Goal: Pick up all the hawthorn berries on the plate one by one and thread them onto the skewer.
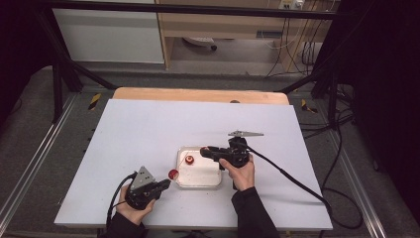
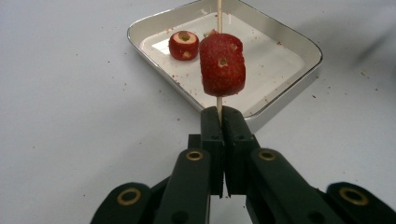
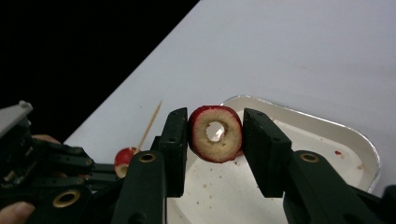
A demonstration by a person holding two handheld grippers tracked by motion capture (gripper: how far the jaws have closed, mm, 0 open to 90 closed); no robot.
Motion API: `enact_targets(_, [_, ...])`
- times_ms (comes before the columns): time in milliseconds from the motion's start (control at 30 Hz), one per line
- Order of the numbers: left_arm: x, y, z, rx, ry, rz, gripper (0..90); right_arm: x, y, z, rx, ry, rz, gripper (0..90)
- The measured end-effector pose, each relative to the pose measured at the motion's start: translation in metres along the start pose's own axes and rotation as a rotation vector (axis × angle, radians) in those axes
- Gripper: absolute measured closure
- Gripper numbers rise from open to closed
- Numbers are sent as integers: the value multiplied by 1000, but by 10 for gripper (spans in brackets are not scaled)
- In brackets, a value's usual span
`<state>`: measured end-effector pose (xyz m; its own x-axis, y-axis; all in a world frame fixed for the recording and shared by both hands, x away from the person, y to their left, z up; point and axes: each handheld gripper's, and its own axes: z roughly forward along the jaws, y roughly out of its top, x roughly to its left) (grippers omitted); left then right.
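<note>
Clamped between my right gripper's (image 3: 215, 135) black jaws, a red cored fruit ring (image 3: 215, 133) hangs over the white rectangular tray (image 1: 216, 179). I've got my left gripper (image 2: 219, 114) clenched on a thin wooden skewer (image 2: 219, 14) carrying one red fruit piece (image 2: 222, 64); another cored red piece (image 2: 183, 45) lies in the tray.

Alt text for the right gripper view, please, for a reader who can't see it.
The right gripper clamps a cored red fruit piece, pale flesh and centre hole facing the camera, over a white metal tray on a white table. At lower left, the left gripper holds a thin wooden skewer carrying another red fruit piece.
</note>
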<state>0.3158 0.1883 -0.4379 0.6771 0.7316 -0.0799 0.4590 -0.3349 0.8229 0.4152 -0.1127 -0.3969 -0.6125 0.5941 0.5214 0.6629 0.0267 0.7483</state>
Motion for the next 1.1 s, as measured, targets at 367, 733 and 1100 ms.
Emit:
enact_targets(367, [-14, 6, 6, -53, -15, -37, 879, 4, 5, -6, -150, 24, 55, 622])
enact_targets(733, [-30, 18, 17, -61, -37, -89, 879, 6, 8, -9, -276, 7, 55, 623])
enact_targets(1100, [-39, 32, 28, -102, -56, -141, 878, 4, 7, -10, -390, 18, 77, 623])
